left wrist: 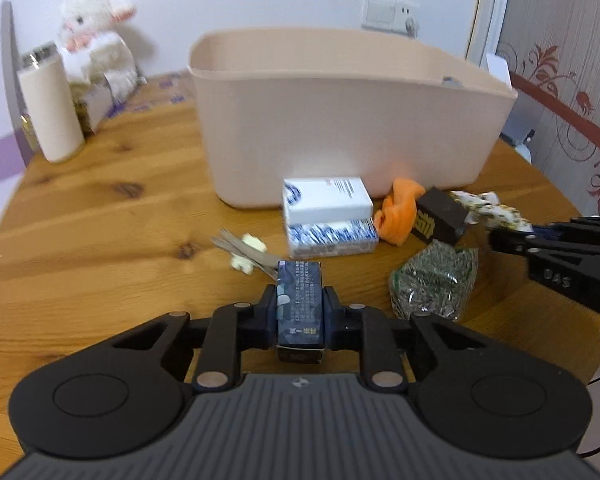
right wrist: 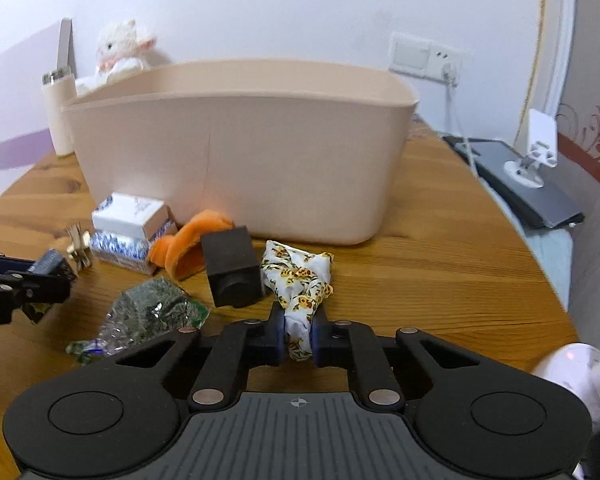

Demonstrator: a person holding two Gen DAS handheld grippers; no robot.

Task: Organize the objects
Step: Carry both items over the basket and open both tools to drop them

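My left gripper point(left wrist: 300, 312) is shut on a small dark blue box point(left wrist: 299, 300) and holds it over the wooden table, in front of a pink plastic bin point(left wrist: 340, 120). My right gripper point(right wrist: 299, 334) is shut on a white floral cloth point(right wrist: 300, 280), right of a black box point(right wrist: 232, 268). On the table before the bin lie a white box stacked on a blue patterned pack point(left wrist: 328, 216), an orange cloth point(left wrist: 398, 212), a clear bag of green bits point(left wrist: 436, 280) and metal clips point(left wrist: 244, 250). The right gripper point(left wrist: 500, 236) shows at the left wrist view's right edge.
A cream tumbler point(left wrist: 52, 108) and a white plush toy point(left wrist: 96, 36) stand at the table's back left. A laptop with a white phone stand point(right wrist: 532, 184) lies at the right, beyond the table edge. A wall socket point(right wrist: 424, 58) is behind the bin.
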